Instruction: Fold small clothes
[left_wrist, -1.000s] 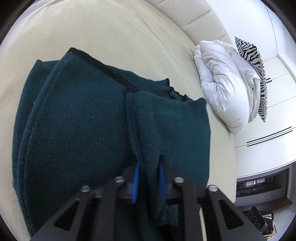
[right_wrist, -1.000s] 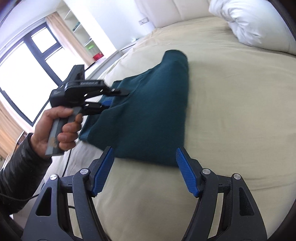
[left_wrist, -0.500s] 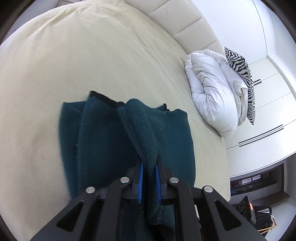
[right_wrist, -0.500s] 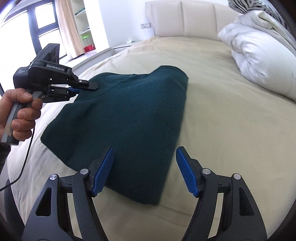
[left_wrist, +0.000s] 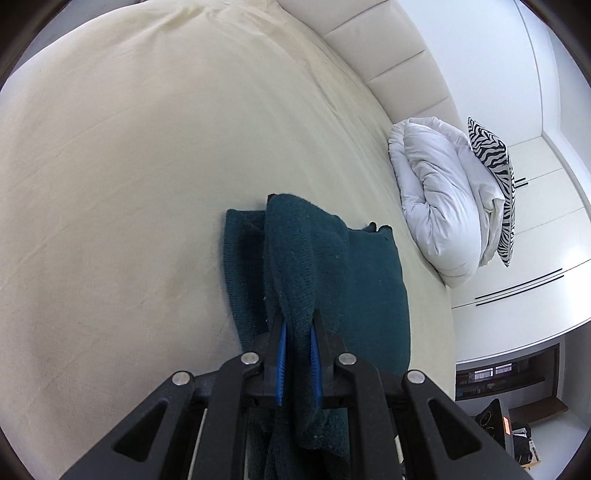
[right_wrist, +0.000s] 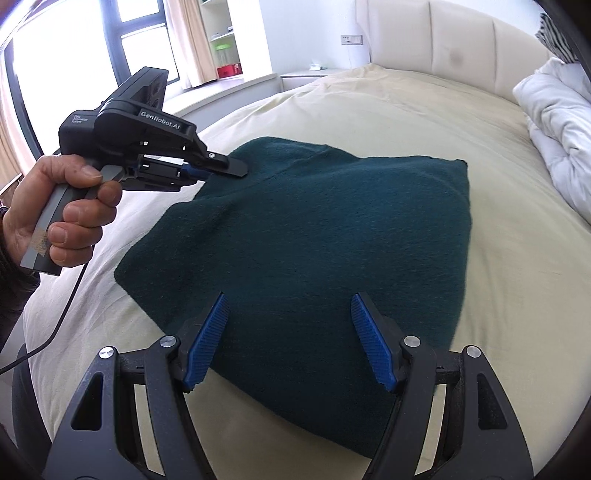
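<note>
Right wrist view: dark teal knitted garment (right_wrist: 314, 240) lies on the cream bedsheet (right_wrist: 498, 295), already doubled into a rough rectangle with layered edges. Left gripper (right_wrist: 221, 170), held in a hand (right_wrist: 62, 214), is clamped on a bunched corner of the knit, lifted just clear of the bed. Left wrist view confirms: left gripper (left_wrist: 297, 363) jaws narrow, blue pads pressing a thick ridge of cloth between them. Right gripper (right_wrist: 290, 341) jaws wide, nothing between them, hovering over the near edge of the garment. White rolled duvet (left_wrist: 439, 206) well apart.

Judgement: mid-fold. At least one fold looks done; the pinched corner is not yet laid down, and flattening remains.
</note>
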